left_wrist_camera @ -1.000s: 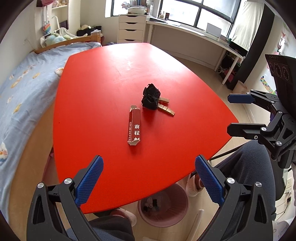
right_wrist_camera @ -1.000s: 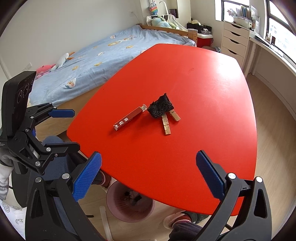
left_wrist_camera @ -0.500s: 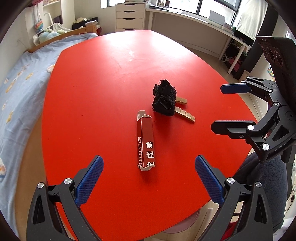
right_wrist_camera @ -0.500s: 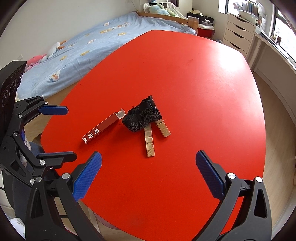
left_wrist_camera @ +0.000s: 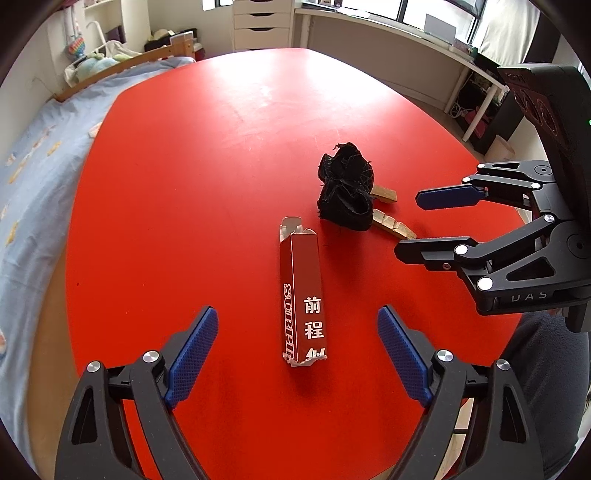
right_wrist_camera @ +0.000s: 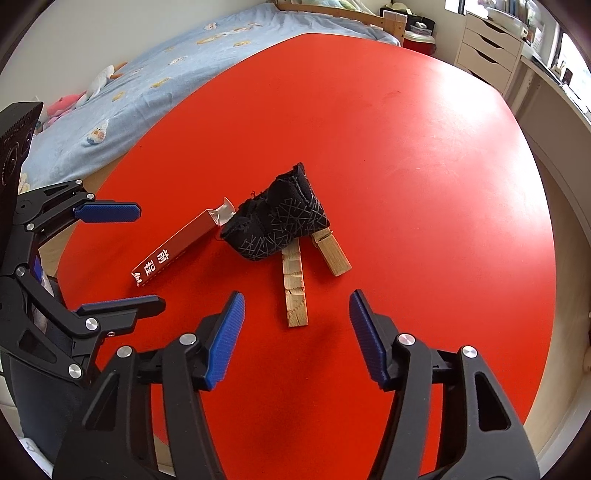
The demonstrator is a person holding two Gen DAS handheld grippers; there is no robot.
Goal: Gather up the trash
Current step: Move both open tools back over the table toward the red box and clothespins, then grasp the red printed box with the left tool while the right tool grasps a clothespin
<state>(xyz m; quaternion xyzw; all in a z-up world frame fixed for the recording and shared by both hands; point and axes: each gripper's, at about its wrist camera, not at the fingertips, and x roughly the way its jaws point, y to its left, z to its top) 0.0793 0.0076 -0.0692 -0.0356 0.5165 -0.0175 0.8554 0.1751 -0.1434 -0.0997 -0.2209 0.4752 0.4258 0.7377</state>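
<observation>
Both views are bright and evenly lit by daylight. Light enters from the windows at the far side of the room. A broad, pale sheen lies across the far half of the red table; in the right wrist view it sits toward the right. Shadows are soft and short. Focus is sharp at the centre. Fisheye distortion bends the table edge strongly, and dark vignetting fills all corners.
</observation>
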